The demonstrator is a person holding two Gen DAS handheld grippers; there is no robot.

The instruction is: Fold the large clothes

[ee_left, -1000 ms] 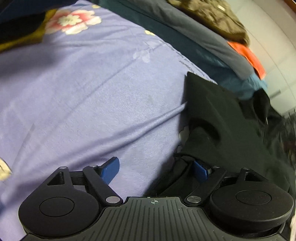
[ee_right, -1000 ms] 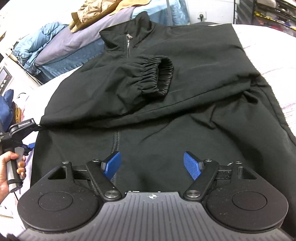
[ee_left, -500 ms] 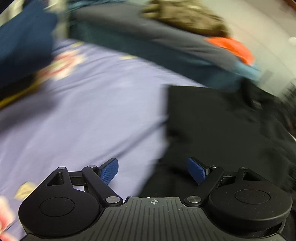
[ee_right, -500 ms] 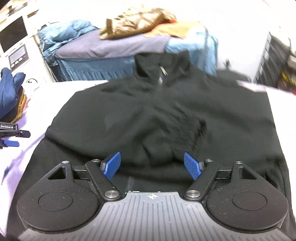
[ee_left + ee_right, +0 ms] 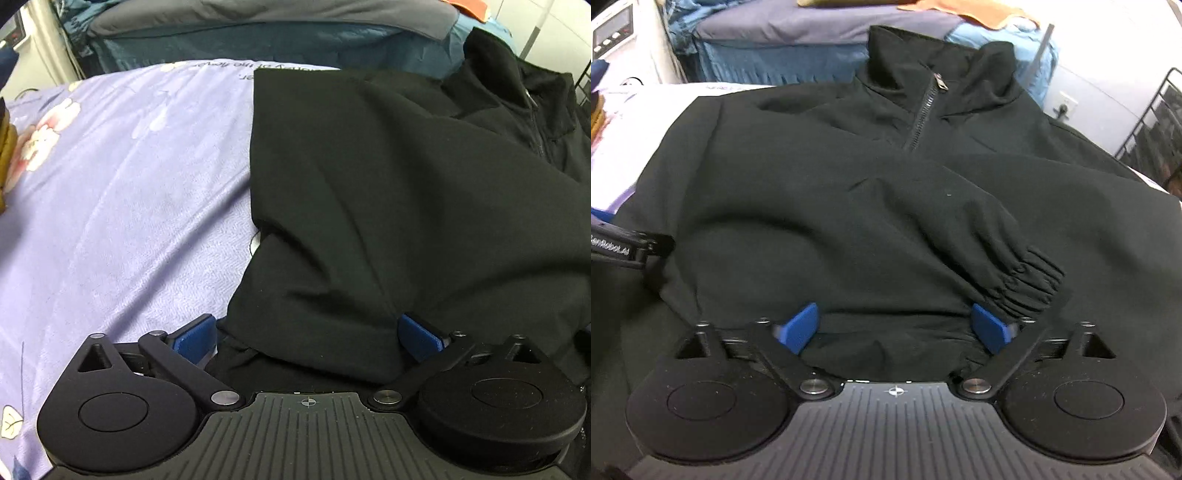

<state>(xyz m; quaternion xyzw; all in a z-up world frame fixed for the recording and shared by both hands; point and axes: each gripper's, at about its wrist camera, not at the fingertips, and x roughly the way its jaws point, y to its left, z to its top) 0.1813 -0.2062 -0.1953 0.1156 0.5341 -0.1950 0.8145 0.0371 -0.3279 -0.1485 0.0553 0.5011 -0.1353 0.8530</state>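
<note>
A black zip-up jacket (image 5: 886,177) lies front up on a purple flowered bedsheet (image 5: 122,206), collar (image 5: 938,55) at the far end. One sleeve is folded across the chest, its elastic cuff (image 5: 1034,280) just beyond my right finger. My right gripper (image 5: 895,325) points down at the jacket's lower front. Its jaws are opening, with a fold of black cloth between the blue pads (image 5: 801,326). My left gripper (image 5: 306,328) is open astride the jacket's left lower edge (image 5: 251,295), cloth bulging between its pads. Its tip (image 5: 631,251) shows in the right wrist view.
Behind the sheet stands another bed (image 5: 783,51) with a blue skirt, a grey cover and an orange cloth (image 5: 964,11). A white appliance (image 5: 617,29) is at the far left. A black metal rack (image 5: 1156,122) and a wall socket (image 5: 1063,103) are at the right.
Both grippers swung round and dropped closer to the jacket. The left one moved off the bare sheet onto the jacket's edge. The right one's pads spread wider, and the cuff now lies beside its right pad.
</note>
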